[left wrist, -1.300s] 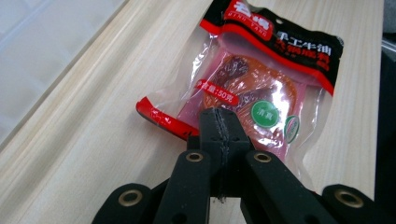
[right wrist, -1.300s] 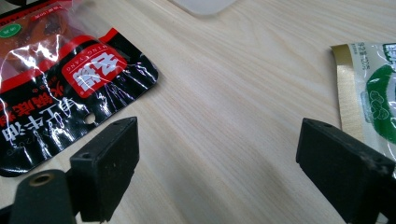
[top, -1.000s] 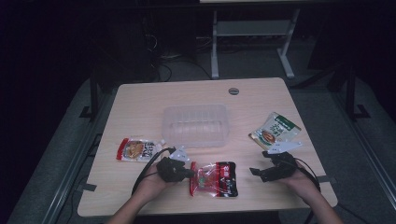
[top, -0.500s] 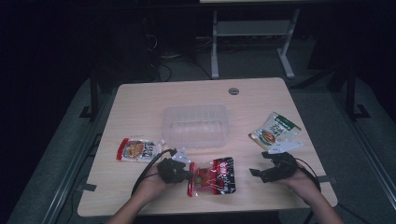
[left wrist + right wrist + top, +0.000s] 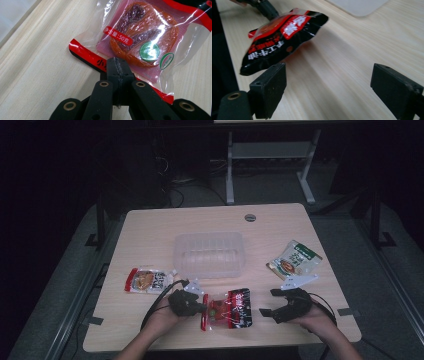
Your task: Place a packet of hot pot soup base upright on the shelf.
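Pinching the edge of the red-and-black plastic snack packet, the left gripper has its jaws clamped tight on it near the table's front edge. Right gripper sits just beside it, jaws wide apart, nothing in them. Farther back: a clear plastic tub, a red-and-white packet, a green-and-white pouch.

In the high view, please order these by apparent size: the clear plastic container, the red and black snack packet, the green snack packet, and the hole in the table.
1. clear plastic container
2. red and black snack packet and green snack packet: these look alike, so I leave them unranked.
3. hole in the table
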Available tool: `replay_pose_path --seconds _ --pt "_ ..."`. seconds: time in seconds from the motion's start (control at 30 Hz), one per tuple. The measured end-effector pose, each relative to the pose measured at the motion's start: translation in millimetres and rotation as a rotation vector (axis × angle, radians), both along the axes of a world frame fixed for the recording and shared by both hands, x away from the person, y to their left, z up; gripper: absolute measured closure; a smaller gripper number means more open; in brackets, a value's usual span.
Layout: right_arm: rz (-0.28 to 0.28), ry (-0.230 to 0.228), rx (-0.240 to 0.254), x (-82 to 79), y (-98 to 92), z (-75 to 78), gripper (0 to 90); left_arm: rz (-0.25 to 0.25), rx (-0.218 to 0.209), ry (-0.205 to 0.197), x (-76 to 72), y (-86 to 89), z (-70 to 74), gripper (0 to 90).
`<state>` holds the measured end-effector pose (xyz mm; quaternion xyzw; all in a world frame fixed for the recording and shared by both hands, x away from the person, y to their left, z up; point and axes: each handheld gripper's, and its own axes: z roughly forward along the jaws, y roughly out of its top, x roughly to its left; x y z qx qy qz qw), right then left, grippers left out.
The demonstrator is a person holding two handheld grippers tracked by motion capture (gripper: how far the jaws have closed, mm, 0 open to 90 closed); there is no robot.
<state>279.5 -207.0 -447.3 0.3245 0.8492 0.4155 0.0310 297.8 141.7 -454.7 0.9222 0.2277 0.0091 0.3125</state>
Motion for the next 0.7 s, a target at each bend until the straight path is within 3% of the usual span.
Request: replay_pose_path --seconds 0.6,0.7 --pt "0.056 0.065 0.066 -4.0 23.2 -0.3 13.4 -0.015 0.014 0.005 1.5 1.8 0.7 89.7" --pt "0.063 0.077 0.077 -3.3 27.0 -0.8 13.5 0.0 0.0 0.012 0.9 1.1 0.1 89.7"
